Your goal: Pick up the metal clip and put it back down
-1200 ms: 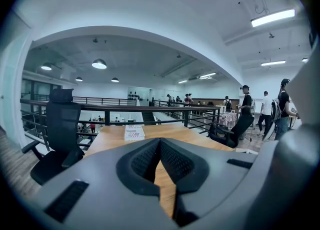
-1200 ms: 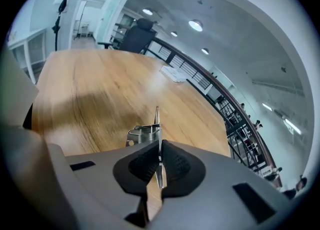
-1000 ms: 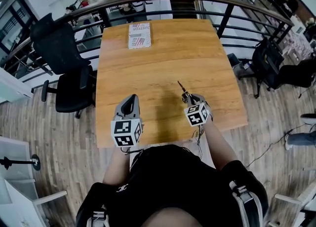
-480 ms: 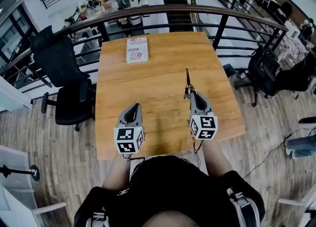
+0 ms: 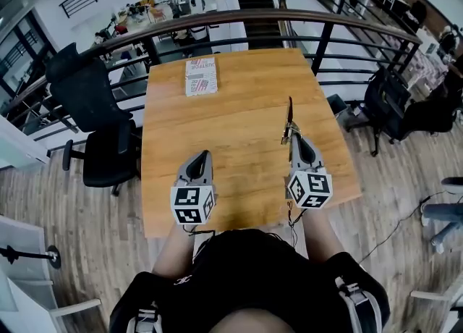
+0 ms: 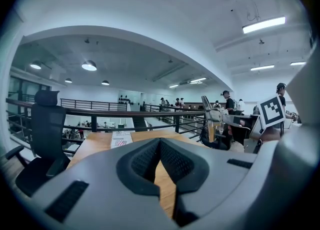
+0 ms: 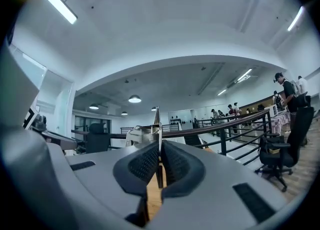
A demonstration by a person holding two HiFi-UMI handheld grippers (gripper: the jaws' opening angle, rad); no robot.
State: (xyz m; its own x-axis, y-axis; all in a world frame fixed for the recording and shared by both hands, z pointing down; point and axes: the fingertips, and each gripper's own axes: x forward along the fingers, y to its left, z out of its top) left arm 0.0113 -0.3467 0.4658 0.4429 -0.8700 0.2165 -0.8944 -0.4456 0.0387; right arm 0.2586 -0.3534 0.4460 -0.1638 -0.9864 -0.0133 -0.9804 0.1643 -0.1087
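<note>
The metal clip [image 5: 289,118] is a thin dark sprung piece, held off the wooden table [image 5: 231,107] over its right half and pointing away from me. My right gripper [image 5: 295,138] is shut on its near end. In the right gripper view the clip [image 7: 156,124] stands up as a narrow blade pinched between the ribbed pads, with the right gripper [image 7: 159,146] closed tight around it. My left gripper [image 5: 203,155] hovers over the table's near left part, shut with nothing in it. The left gripper [image 6: 160,141] shows its tips meeting.
A white printed booklet [image 5: 201,76] lies near the table's far edge. A black railing [image 5: 217,19] curves behind the table. A black office chair [image 5: 90,100] stands at the left, and another chair [image 5: 394,96] at the right. The table's near edge is just under both grippers.
My right gripper has shifted right and a little nearer with the clip, which has swung from pointing far-left to pointing straight away. The left gripper has barely moved.
</note>
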